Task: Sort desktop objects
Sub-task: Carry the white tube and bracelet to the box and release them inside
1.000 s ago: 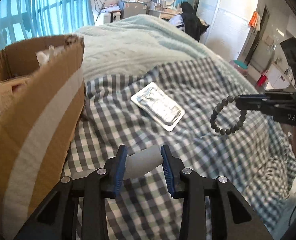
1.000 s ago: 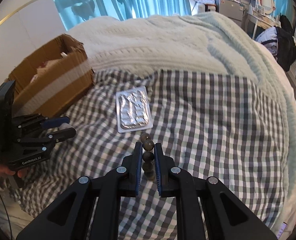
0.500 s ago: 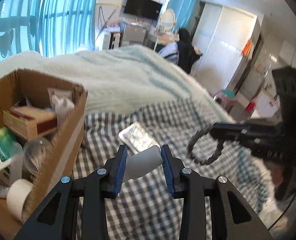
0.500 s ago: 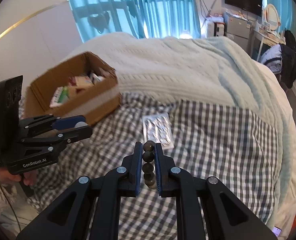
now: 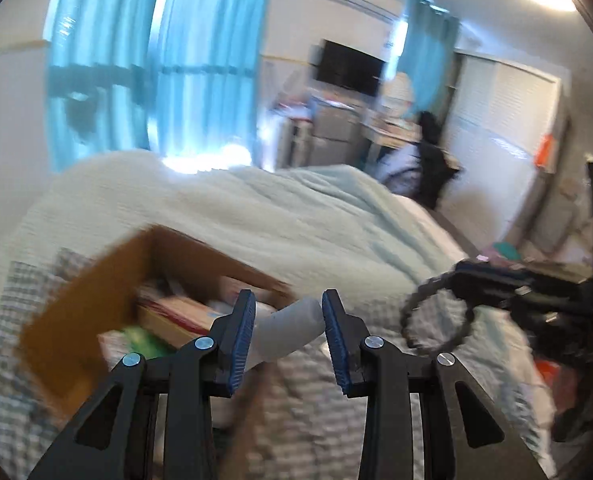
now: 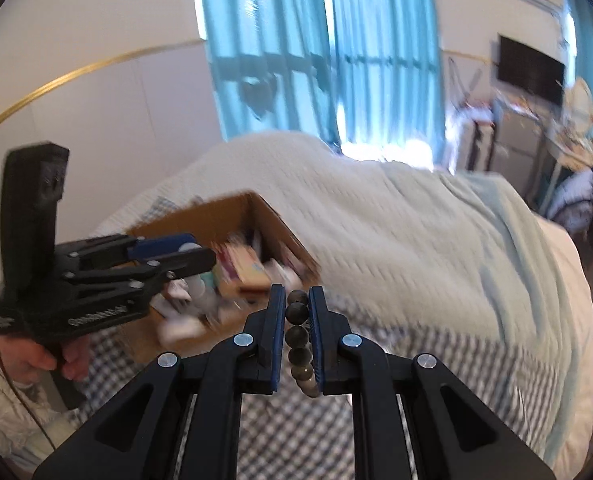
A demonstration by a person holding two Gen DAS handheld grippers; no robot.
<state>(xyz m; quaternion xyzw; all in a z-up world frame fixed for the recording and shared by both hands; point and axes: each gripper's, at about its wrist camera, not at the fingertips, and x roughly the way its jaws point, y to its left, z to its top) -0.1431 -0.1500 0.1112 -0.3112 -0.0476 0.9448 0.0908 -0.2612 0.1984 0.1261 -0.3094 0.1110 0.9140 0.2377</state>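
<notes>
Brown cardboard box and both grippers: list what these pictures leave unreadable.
- Brown cardboard box, left wrist view: contents smeared by motion blur; near corner hidden behind the left gripper.
- Pale grey cylinder: lower end hidden by the blue pads.
- Dark bead bracelet, right wrist view: most of its loop hidden behind the right gripper.

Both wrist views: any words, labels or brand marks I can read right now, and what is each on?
Nothing reads cleanly; both views are motion-blurred.
White lettering on the side of the left gripper, seen in the right wrist view: too blurred to read.
Packages inside the cardboard box: print too blurred to read.
Bead bracelet in the right gripper: no text.
Pale tube in the left gripper's fingers: no text visible.
</notes>
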